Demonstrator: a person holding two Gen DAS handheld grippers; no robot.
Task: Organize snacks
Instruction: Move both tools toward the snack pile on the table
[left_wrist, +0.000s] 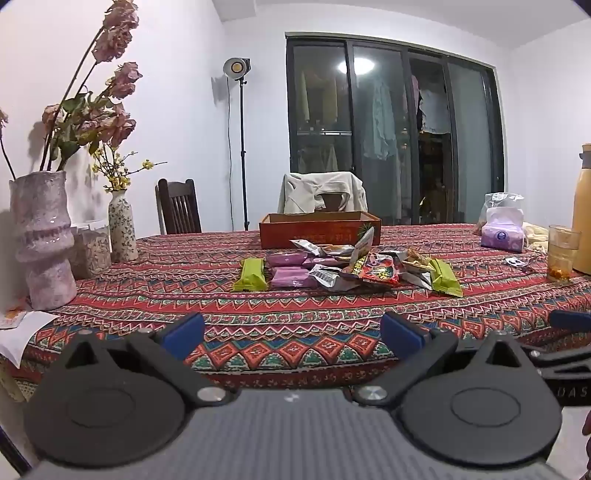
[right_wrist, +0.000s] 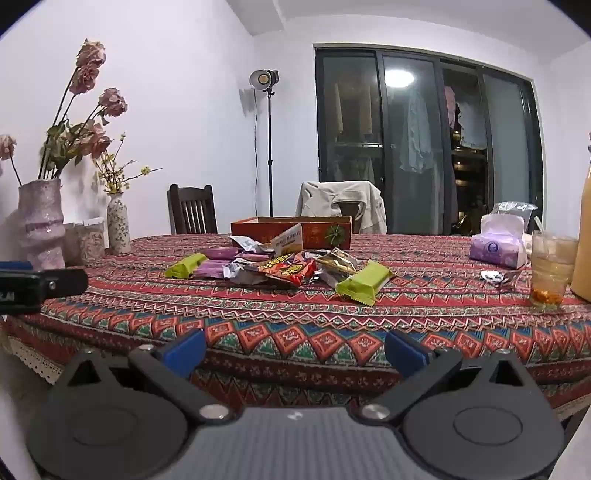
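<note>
While snacks (left_wrist: 347, 267) lie heaped, both hand-held grippers gape

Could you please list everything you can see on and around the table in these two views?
Green snack packets: two, either end of the pile.
Purple snack packets: several, pile's left.
Red snack bag: one, pile centre.
Orange cardboard box: one, behind the pile.
Purple tissue pack: one, right.
Drinking glass: one, clear, far right.
Pink ceramic vase: one, left, holding flowers.
Patterned red tablecloth: covers the table.
Left tool: open, empty.
Right tool: open, empty.
</note>
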